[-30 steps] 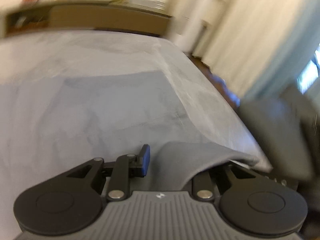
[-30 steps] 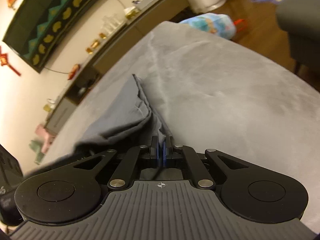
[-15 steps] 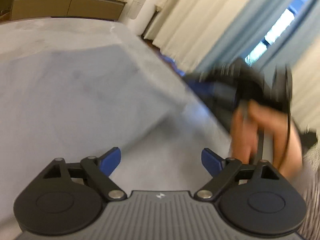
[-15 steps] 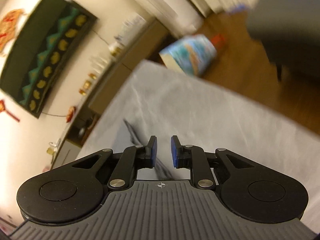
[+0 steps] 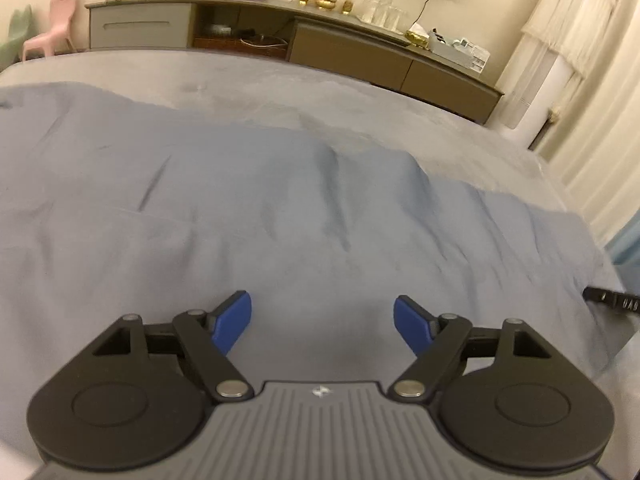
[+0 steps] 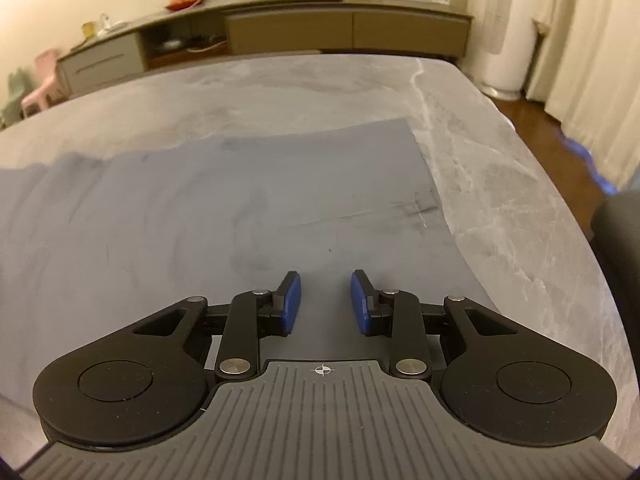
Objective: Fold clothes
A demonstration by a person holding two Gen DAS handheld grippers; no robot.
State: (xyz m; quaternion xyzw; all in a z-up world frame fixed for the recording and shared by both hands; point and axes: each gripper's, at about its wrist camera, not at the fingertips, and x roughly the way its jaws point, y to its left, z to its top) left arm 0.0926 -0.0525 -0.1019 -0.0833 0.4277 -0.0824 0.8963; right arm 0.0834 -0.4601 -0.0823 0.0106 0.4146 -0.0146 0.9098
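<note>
i've just let go with both, my left gripper (image 5: 322, 322) wide and right gripper (image 6: 325, 300) parting, empty over the grey-blue garment (image 6: 240, 216) spread on the table (image 6: 500, 168), so that fold is laid.

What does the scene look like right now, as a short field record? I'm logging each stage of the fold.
garment: flat grey-blue cloth garment, spread out, a few creases
surface: grey marbled table; the garment's right edge lies inside the table's edge
left gripper: jaws wide apart, nothing between the pads
right gripper: jaws have just been opening, nothing between them
background: long brown sideboard against the wall
</note>
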